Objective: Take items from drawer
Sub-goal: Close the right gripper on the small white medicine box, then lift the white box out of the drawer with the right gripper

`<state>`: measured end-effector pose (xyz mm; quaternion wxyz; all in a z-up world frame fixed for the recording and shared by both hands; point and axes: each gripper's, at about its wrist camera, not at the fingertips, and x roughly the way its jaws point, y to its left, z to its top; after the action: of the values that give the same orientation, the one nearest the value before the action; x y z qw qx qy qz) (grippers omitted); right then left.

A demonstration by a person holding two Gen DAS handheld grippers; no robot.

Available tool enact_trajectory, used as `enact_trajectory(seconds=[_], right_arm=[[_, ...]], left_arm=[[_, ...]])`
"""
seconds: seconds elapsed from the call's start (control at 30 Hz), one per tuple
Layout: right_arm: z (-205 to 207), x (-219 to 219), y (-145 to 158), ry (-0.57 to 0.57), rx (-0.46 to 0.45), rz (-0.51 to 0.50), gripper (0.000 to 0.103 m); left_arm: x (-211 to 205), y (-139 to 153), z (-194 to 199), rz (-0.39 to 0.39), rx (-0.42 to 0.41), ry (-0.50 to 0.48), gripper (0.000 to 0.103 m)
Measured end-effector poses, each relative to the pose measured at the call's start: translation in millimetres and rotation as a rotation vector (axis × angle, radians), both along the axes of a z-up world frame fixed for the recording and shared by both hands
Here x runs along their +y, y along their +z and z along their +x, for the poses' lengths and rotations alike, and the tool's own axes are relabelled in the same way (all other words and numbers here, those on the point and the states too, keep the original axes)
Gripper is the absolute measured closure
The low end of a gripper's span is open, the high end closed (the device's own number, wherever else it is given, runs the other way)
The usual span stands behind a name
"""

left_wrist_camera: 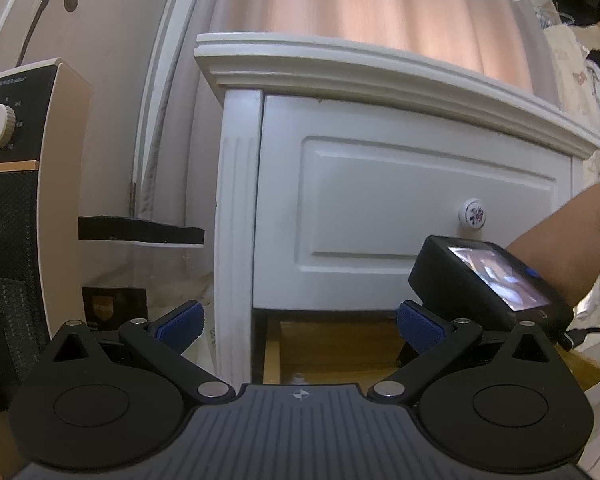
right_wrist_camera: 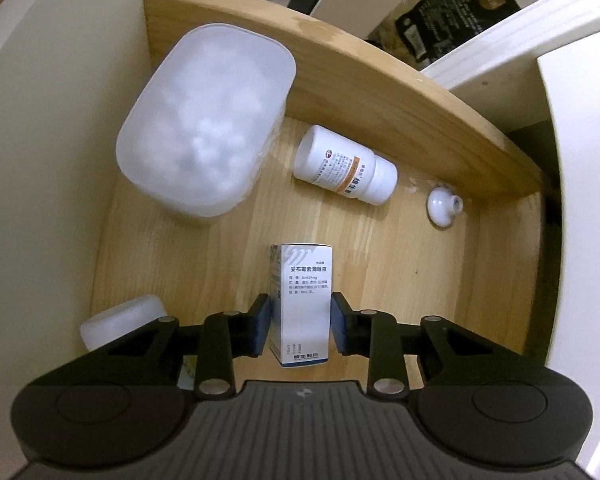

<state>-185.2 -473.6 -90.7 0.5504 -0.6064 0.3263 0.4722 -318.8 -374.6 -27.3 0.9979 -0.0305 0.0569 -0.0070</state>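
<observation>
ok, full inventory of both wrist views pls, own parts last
medicine box: 1, white-blue, between right tool pads
pill bottle: 1, white, lying by drawer's wooden wall
frosted container: 1, translucent white, drawer far left
small tub: 1, white, drawer near left
loose knob: 1, white, drawer corner
drawer: 1, wood, open
nightstand: 1, white; upper drawer shut
heater: 1, beige-black, left
right tool: shut on box
left tool: open, empty

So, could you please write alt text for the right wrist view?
The right gripper has its jaws closed on a small white medicine box above an open wooden drawer. Also inside: a frosted plastic container, a white pill bottle on its side, and a loose white knob.
</observation>
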Motion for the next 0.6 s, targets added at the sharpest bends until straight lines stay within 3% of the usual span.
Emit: enact_trajectory(seconds=[0.17, 0.27, 0.6], right_arm=[[1.8, -3.9, 2.1, -0.064, 0.022, 0.033, 0.074], [-1.1, -10.0, 8.4, -0.063, -0.016, 0.072, 0.076], [-1.6, -34.8, 40.6, -0.191, -0.017, 0.203, 0.076]], left_arm=[[0.0, 1.2, -1.0, -0.001, -0.006, 0.015, 0.000], [-1.0, 1.0, -1.2, 0.007, -0.004, 0.019, 0.000], [-1.4, 2.3, -0.1, 0.012, -0.006, 0.021, 0.000]])
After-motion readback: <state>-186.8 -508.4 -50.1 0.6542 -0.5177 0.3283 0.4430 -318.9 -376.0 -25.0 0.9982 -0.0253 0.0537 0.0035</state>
